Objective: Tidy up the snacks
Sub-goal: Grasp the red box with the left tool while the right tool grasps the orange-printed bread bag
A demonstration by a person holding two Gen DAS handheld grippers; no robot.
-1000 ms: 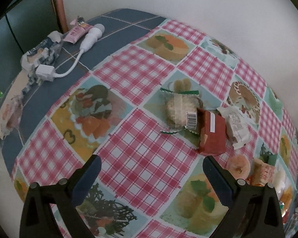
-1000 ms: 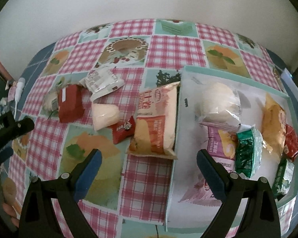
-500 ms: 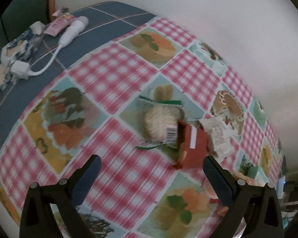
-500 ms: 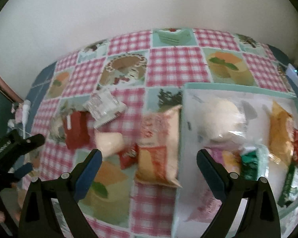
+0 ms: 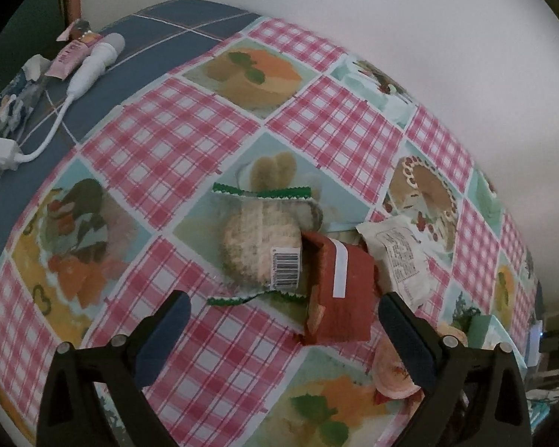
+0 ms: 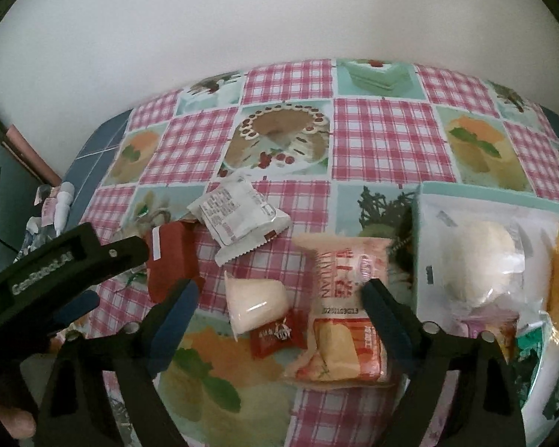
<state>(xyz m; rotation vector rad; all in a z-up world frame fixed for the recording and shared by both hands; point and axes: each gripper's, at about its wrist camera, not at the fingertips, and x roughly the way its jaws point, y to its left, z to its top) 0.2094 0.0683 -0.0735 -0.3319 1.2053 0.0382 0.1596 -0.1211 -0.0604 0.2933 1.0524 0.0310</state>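
On the counter (image 6: pixel 387 141), a round cracker pack (image 5: pixel 261 249), red packet (image 5: pixel 339 290), white packet (image 6: pixel 238 219) and pink bag (image 6: pixel 343 305) lay loose left of the tray (image 6: pixel 466 195), which already held several snacks, so I judged sorting partly done. The left tool (image 5: pixel 283 329) gaped wide, empty, before the cracker pack and red packet; the right tool (image 6: pixel 279 307) hung equally wide, holding nothing, above the pink bag.

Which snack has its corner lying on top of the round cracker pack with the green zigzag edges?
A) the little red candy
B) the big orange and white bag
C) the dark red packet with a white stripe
C: the dark red packet overlaps the right edge of the round cracker pack, just beside its barcode.
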